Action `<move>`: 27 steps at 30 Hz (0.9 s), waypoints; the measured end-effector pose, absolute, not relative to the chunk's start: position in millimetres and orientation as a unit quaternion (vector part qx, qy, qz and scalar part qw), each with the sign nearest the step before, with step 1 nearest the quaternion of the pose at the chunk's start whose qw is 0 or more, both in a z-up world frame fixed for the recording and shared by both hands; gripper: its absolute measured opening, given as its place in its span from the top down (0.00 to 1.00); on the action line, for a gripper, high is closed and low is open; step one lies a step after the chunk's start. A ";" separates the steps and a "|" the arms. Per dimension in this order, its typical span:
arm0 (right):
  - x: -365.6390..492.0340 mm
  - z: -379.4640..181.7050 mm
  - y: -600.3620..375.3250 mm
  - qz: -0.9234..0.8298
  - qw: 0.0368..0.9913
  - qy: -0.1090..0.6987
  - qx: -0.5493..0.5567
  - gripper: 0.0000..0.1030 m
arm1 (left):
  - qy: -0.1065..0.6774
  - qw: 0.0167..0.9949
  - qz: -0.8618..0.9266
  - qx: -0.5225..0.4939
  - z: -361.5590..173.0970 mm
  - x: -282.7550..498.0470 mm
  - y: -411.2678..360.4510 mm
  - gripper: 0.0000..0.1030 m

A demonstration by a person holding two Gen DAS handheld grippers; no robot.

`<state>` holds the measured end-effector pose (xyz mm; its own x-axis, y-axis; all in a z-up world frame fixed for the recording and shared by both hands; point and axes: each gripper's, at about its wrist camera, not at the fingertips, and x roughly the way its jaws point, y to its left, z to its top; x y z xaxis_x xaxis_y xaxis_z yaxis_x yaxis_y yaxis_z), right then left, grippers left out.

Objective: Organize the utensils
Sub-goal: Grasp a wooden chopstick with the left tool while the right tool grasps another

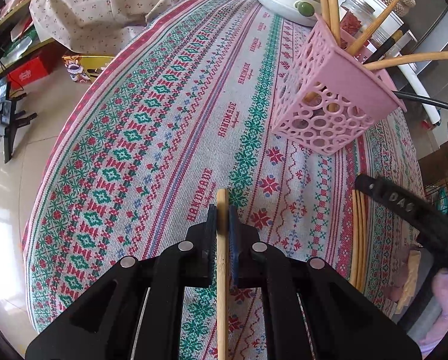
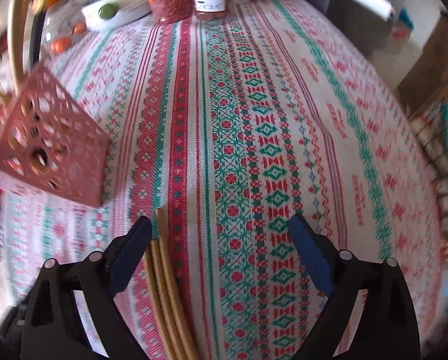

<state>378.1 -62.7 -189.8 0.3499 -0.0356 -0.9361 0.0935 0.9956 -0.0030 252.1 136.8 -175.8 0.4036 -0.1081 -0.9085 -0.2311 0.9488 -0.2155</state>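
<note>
Now the left gripper (image 1: 223, 225) has its jaws clenched on a single wooden chopstick (image 1: 222, 270) above the tabletop's (image 1: 170, 138) near edge, with the pink perforated holder (image 1: 329, 102) farther in, chopsticks already standing inside. Tilt it upright before lowering, I'd judge, aiming between those sticks. Right gripper (image 2: 221, 240) jaws are spread wide, empty, over the loose chopsticks (image 2: 167, 285) lying flat.

Our left gripper (image 1: 223, 225) sits at the bottom centre of its frame, jaws nearly together, clamped on a thin stick. Our right gripper (image 2: 221, 240) fills the lower part of its view, jaws spread wide, gripping nothing.
</note>
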 end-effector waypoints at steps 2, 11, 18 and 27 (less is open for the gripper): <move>377.2 -188.1 -56.6 -0.028 0.831 0.556 0.015 0.31 | 0.544 0.825 0.038 -0.148 -176.8 251.5 135.9 0.92; 366.0 -182.6 -52.9 0.053 0.835 0.548 0.016 0.95 | 0.536 0.834 0.025 -0.128 -177.2 249.8 131.0 0.93; 348.0 -163.5 -65.5 0.015 0.861 0.508 -0.007 0.95 | 0.522 0.835 0.010 -0.173 -172.0 247.3 145.8 0.94; 312.6 -104.9 -89.2 -0.034 0.914 0.403 -0.021 0.95 | 0.417 0.885 -0.008 -0.206 -116.0 224.4 164.3 0.94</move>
